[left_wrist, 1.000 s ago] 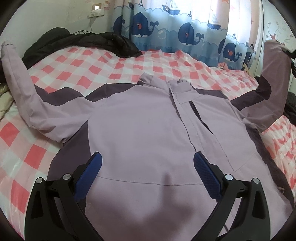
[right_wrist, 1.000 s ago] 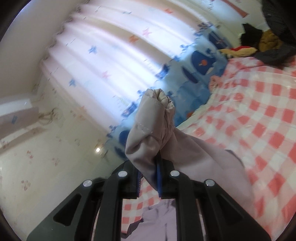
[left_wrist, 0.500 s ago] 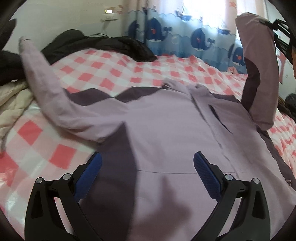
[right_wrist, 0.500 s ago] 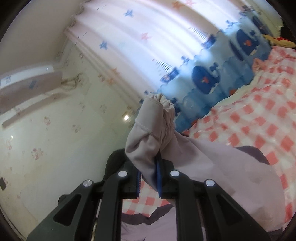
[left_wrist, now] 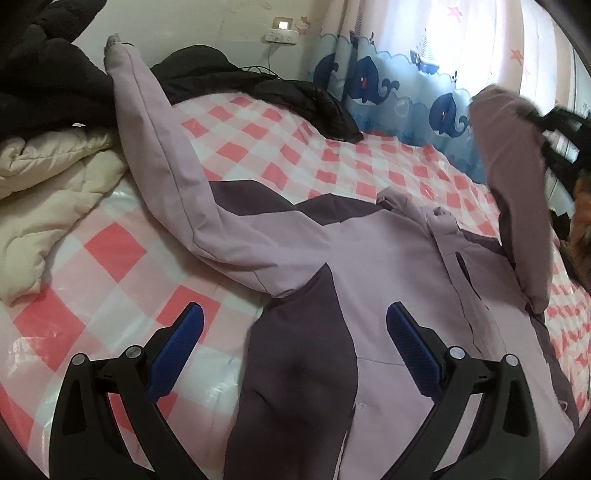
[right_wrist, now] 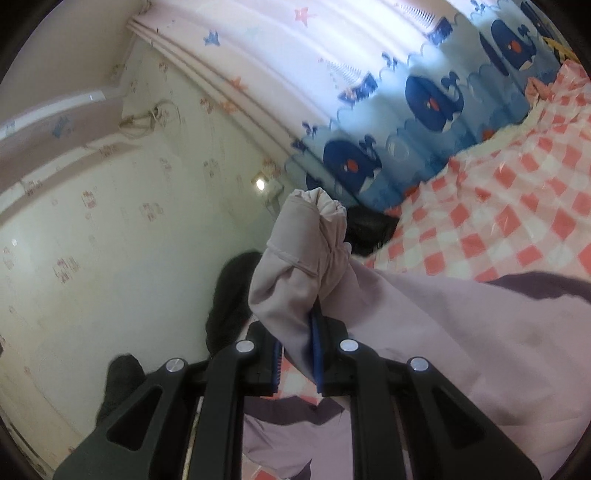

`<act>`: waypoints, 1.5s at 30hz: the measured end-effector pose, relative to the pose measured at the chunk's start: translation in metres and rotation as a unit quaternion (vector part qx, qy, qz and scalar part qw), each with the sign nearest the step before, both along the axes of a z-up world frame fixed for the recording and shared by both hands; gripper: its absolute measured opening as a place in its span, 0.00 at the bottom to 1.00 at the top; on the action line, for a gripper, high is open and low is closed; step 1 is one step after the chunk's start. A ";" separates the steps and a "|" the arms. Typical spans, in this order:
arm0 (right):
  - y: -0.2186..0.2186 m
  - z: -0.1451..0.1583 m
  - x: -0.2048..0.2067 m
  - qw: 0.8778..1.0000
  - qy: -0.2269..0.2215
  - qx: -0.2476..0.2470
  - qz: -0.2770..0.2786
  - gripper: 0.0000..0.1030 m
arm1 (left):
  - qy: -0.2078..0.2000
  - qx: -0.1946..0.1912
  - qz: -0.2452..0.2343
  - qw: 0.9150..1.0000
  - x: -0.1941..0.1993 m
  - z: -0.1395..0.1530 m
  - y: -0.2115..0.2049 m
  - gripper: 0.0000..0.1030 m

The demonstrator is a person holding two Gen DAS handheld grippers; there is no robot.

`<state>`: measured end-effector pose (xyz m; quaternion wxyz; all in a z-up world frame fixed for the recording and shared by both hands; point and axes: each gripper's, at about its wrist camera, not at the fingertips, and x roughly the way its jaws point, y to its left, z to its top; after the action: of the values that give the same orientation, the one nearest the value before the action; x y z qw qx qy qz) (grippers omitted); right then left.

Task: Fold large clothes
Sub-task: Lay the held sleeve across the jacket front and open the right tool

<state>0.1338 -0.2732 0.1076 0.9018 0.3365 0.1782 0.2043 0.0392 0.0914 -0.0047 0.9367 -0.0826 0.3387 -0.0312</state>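
A lilac jacket (left_wrist: 391, 266) with dark purple panels lies front up on the pink checked bed cover (left_wrist: 122, 254). Its left sleeve (left_wrist: 162, 147) stretches up and away toward the wall. In the left wrist view my left gripper (left_wrist: 295, 332) hangs open above the jacket's lower side panel, nothing between its blue pads. My right gripper (right_wrist: 297, 354) is shut on the cuff end of the other sleeve (right_wrist: 299, 258), held up in the air. That raised sleeve (left_wrist: 517, 192) shows at the right of the left wrist view, arching over the jacket's body.
A cream quilt (left_wrist: 48, 184) is bunched at the bed's left edge. Black clothing (left_wrist: 280, 88) is piled along the wall at the head of the bed. A whale-print curtain (right_wrist: 424, 107) hangs behind the bed. A wall socket (left_wrist: 282, 35) sits above the black pile.
My left gripper slid left across the jacket, so the side panel and left sleeve now sit in front of it. My right gripper carried the lifted sleeve inward over the jacket.
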 end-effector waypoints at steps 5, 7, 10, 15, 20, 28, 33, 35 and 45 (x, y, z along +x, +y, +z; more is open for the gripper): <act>0.042 -0.051 0.021 0.999 0.047 -0.014 0.020 0.14 | 0.007 -0.009 0.006 1.000 0.002 0.000 0.007 0.92; 0.056 -0.069 0.025 0.997 0.062 -0.021 0.028 0.14 | 0.012 -0.019 0.011 1.000 0.004 0.000 0.012 0.92; 0.076 -0.091 0.030 0.995 0.080 -0.033 0.040 0.14 | 0.018 -0.028 0.015 0.999 0.006 -0.002 0.015 0.92; 0.110 -0.132 0.033 0.986 0.117 -0.089 0.075 0.14 | 0.024 -0.030 0.018 0.999 0.009 -0.004 0.017 0.92; 0.124 -0.172 0.039 0.975 0.159 -0.125 0.095 0.14 | 0.035 -0.040 0.019 0.998 0.011 -0.008 0.019 0.92; 0.144 -0.190 0.041 0.948 0.221 -0.174 0.147 0.28 | 0.049 -0.055 0.024 0.997 0.015 -0.012 0.023 0.92; 0.191 -0.167 0.029 0.910 0.205 -0.284 0.222 0.83 | 0.057 -0.065 0.029 0.996 0.017 -0.014 0.028 0.92; 0.194 -0.148 0.019 0.924 0.155 -0.277 0.212 0.83 | 0.057 -0.070 0.034 0.995 0.018 -0.013 0.031 0.92; 0.177 -0.210 0.082 0.924 0.286 -0.223 0.120 0.94 | 0.066 -0.072 0.033 0.995 0.021 -0.018 0.029 0.92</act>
<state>0.2162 -0.0958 -0.1025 0.8331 0.1468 0.5084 0.1613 0.0605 0.1204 -0.0227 0.9047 -0.1624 0.3933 -0.0190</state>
